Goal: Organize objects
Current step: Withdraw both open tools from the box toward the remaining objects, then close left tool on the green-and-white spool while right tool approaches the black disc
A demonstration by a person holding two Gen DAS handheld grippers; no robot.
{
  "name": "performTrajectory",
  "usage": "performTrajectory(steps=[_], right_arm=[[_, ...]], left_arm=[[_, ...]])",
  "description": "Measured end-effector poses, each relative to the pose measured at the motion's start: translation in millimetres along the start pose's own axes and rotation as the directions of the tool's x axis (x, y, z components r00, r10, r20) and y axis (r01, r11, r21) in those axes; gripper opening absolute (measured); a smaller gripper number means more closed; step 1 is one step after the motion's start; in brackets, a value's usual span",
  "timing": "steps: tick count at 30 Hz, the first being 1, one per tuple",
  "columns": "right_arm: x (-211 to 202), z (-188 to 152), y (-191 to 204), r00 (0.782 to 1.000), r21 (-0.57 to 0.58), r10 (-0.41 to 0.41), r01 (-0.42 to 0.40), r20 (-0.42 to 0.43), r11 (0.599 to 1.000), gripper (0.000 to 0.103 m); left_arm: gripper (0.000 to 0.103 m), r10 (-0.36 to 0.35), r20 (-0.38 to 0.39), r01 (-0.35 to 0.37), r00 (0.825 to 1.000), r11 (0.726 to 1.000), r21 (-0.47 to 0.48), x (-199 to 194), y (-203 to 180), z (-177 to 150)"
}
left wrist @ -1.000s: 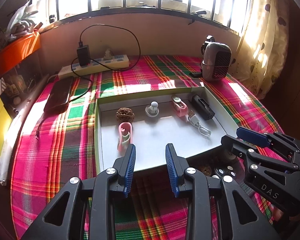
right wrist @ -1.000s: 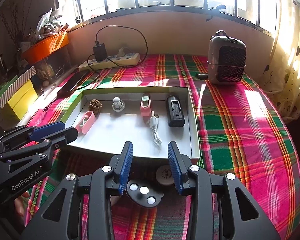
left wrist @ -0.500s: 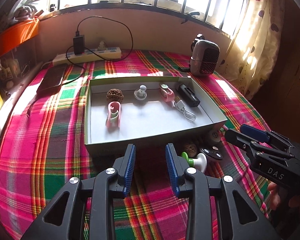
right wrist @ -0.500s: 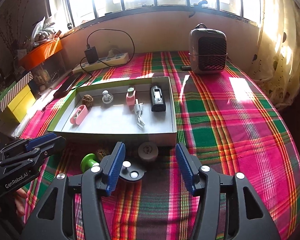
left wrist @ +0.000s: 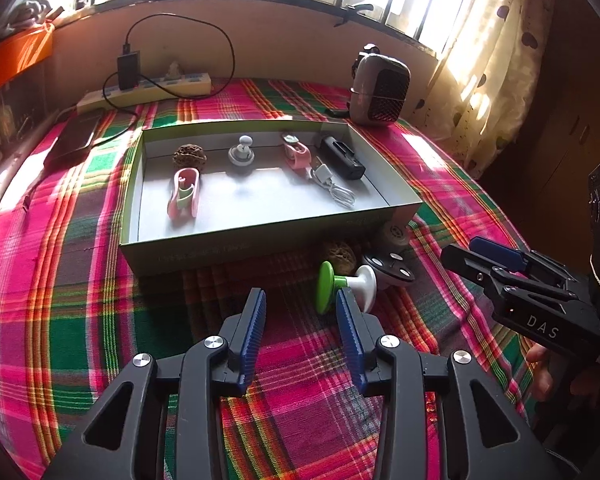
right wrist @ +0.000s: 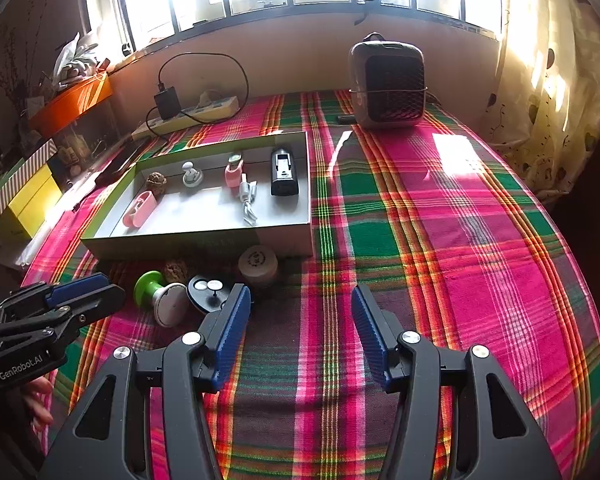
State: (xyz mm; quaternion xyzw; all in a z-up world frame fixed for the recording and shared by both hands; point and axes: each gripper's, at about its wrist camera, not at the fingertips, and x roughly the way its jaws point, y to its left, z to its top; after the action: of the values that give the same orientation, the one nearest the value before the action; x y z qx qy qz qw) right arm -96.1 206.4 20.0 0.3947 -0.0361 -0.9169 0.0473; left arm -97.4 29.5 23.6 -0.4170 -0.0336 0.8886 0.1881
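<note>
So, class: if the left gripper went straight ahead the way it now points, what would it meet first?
Probably the box's near wall. The left gripper is open and empty over bare cloth; the green-and-white knob lies just right of its line, so depth leaves some doubt.

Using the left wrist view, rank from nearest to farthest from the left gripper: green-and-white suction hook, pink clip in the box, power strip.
From the left gripper:
1. Green-and-white suction hook, just ahead, right.
2. Pink clip, inside the box, left.
3. Power strip, far left by the wall.

Left hand-held gripper point(left wrist: 301, 300) and right hand-held gripper point(right wrist: 301, 300) both empty, jaws spread apart.
</note>
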Motion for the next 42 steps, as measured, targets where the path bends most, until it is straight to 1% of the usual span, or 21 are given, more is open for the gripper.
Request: performTrajectory(steps=[8, 12, 17, 28, 36, 42], right_arm=[[0, -3, -9, 1.000, 0.020, -0.006, 0.006, -0.008, 1.000, 0.054], [0, -3, -11, 1.000, 0.021, -0.002, 0.002, -0.007, 1.000, 0.054], [1, -5, -13, 1.000, 0.023, 0.000, 0.000, -0.013, 1.000, 0.054], [5, -8, -17, 1.000, 0.028, 0.010, -0.009, -0.024, 1.000, 0.054], [9, -9, -18, 0.999, 0.027, 0.015, -0.014, -0.035, 1.000, 0.054], [11, -10, -14, 0.999, 0.013, 0.020, -0.020, -0.042, 1.000, 0.054]], left_arm=[[0.036, -0.009, -0.017, 0.010, 1.000, 0.999, 0.038, 6, -15, -1], [0.036, 0.014, -0.029, -0.012, 0.999, 0.998, 0.070, 12, -24, -3], [0.036, 0.014, -0.039, -0.012, 0.999, 0.997, 0.074, 18, -28, -1], [0.036, 0.053, -0.052, -0.049, 0.997, 0.996, 0.070, 31, -32, 4], [0.036, 0.058, -0.069, -0.054, 0.996, 0.997, 0.056, 40, -31, 8], [0.036, 0.044, -0.063, -0.043, 0.997, 0.999, 0.026, 38, -25, 8]])
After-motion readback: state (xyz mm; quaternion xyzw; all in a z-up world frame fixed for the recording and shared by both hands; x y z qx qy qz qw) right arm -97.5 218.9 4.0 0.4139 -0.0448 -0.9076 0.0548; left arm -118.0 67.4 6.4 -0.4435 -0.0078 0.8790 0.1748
